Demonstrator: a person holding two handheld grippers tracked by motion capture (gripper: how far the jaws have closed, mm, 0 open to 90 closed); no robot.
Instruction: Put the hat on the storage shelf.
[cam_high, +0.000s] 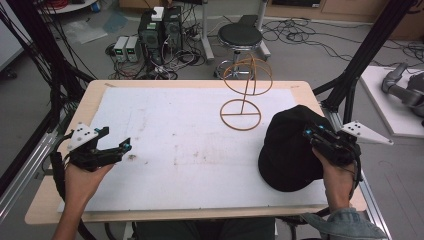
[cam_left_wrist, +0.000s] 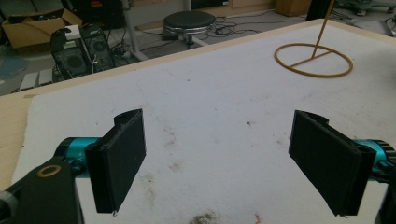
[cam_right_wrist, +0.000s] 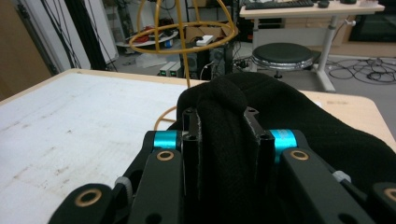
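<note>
A black cap (cam_high: 287, 152) lies at the right of the white mat, and my right gripper (cam_high: 311, 136) is shut on a fold of its fabric. In the right gripper view the black cloth (cam_right_wrist: 280, 112) bulges up between and beyond the two jaws of the right gripper (cam_right_wrist: 224, 126). A yellow wire hat stand (cam_high: 246, 90) rises at the back middle of the table, just left of the cap; its ring base (cam_left_wrist: 313, 60) lies ahead in the left gripper view. My left gripper (cam_high: 117, 141) hovers open over the mat's left side, with nothing between its pads (cam_left_wrist: 121, 158).
The white mat (cam_high: 190, 145) covers most of the wooden table (cam_high: 95, 95) and bears faint stains. Behind the table stand a black stool (cam_high: 240, 37), computer boxes (cam_high: 160, 30) and tangled cables. Black frame posts (cam_high: 370, 47) flank the table.
</note>
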